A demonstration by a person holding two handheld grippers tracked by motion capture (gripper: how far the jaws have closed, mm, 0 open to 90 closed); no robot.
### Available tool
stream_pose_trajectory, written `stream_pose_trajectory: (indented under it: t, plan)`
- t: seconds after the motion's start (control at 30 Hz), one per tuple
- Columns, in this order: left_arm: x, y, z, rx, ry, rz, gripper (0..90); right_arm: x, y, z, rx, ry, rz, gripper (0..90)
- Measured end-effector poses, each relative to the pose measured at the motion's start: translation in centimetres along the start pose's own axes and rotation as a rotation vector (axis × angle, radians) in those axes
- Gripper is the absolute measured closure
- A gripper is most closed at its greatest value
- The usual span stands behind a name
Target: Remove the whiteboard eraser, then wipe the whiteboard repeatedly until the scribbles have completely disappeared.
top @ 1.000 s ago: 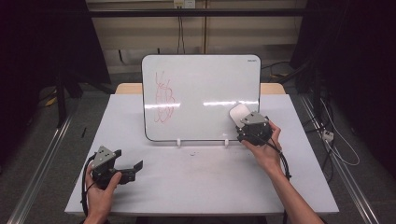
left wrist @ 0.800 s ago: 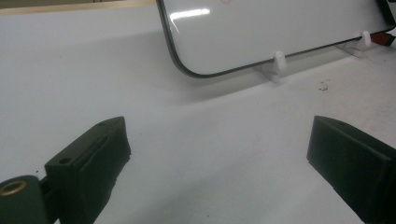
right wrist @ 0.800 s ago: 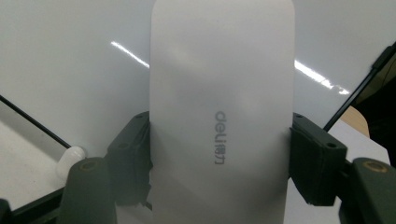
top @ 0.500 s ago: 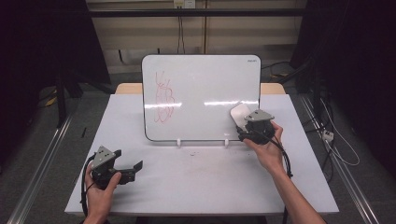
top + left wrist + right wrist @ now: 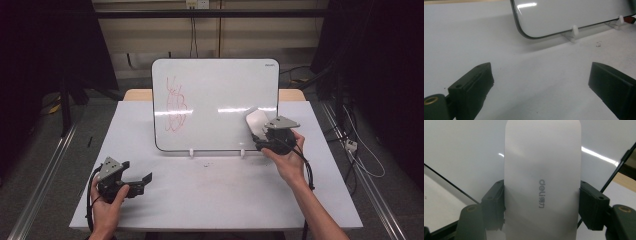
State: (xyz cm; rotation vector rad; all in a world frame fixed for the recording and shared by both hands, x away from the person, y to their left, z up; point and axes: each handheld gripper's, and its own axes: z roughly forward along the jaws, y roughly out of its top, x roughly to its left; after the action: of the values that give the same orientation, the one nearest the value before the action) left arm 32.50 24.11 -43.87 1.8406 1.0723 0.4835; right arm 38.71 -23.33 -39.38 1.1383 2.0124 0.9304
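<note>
At the right end of a small whiteboard [image 5: 215, 100] propped on two white clip feet, the right gripper [image 5: 261, 134] holds a white eraser [image 5: 541, 182], its black jaws clamped on the eraser's two long sides; the eraser's upper end lies against the lower right part of the board's face, as far as the high view shows. Red scribbles [image 5: 176, 104] remain on the left part of the board, well apart from the eraser, so the wiping looks barely begun: the work in hand seems to be getting the eraser set against the board.

The next move, by this reading, calls for a sweep leftward across the glossy face to the red marks, with the eraser kept flat and pressed lightly, since the board only leans on its feet and a hard push could tip or slide it backward.

The left gripper [image 5: 134, 181] rests low near the front left of the white table [image 5: 210, 200], jaws standing wide apart with nothing between them, well clear of the board. It is free to steady the board's lower left corner [image 5: 520, 32] if needed.

Room is generous: the tabletop in front of the board is bare but for a few dark specks [image 5: 598, 44] near one foot. The right gripper's cable [image 5: 306, 170] trails along the forearm toward the table's right edge, and the board's dark rim marks the limit of any stroke.
</note>
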Motion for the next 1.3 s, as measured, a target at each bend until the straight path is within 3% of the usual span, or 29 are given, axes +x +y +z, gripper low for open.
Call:
stream_pose_trajectory:
  t: [0.3,0.47,0.93,1.13,1.3]
  plan:
    - [-0.1,0.0,-0.1,-0.001,-0.004,0.005,5.5,1.0,1.0,-0.5,-0.053,0.036,-0.012,31.6]
    - [-0.1,-0.1,-0.1,0.006,0.002,-0.003,5.5,2.0,1.5,-0.7,-0.118,0.084,-0.011,31.6]
    - [-0.3,0.0,0.2,0.015,-0.005,0.026,5.5,4.2,3.2,0.0,-0.140,0.106,-0.080,31.6]
    - [0.0,-0.1,0.2,0.016,-0.009,0.001,5.5,5.6,4.5,0.8,-0.155,0.126,-0.101,31.6]
    - [0.0,0.0,0.1,0.006,-0.010,0.003,5.5,6.5,5.3,1.3,-0.173,0.140,-0.102,31.6]
